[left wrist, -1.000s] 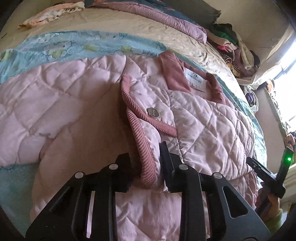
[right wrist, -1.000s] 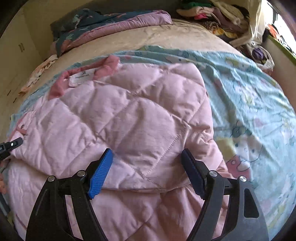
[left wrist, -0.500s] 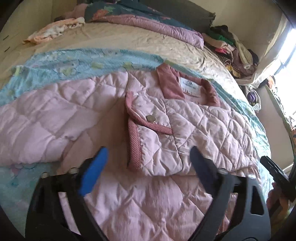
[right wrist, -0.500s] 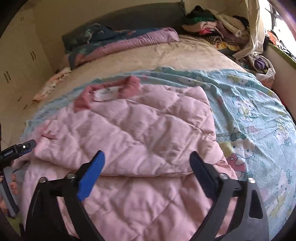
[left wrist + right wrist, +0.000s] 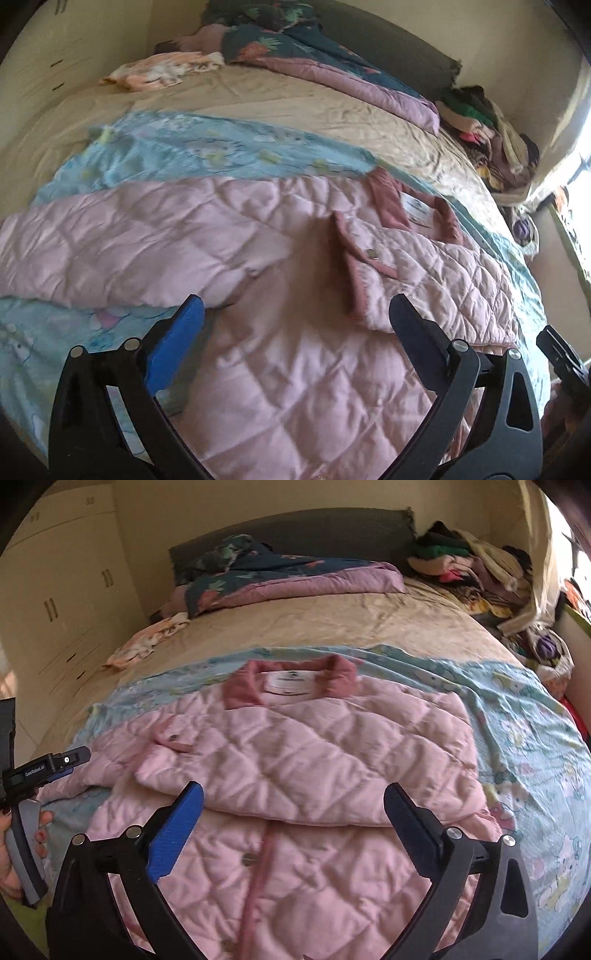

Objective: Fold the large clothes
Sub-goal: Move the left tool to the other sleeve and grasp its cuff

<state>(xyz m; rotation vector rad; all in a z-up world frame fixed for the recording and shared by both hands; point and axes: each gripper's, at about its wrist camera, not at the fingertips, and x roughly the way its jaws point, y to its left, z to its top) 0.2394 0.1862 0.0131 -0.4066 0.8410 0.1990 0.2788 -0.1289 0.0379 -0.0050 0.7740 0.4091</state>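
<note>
We hold two tongs above a bed. Our left gripper [image 5: 295,317] is opening, its jaws spread wide with nothing between them. Our right gripper [image 5: 293,799] hangs released, jaws wide apart and empty. The pink quilted jacket [image 5: 314,760] lies just ahead of and below both, spread on a light blue cartoon blanket [image 5: 524,716], one sleeve folded across its front, dark pink collar [image 5: 291,681] farthest from us.

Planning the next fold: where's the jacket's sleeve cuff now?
In the right wrist view, the cuff lies left of centre on the pink jacket, folded across its chest below the collar.
</note>
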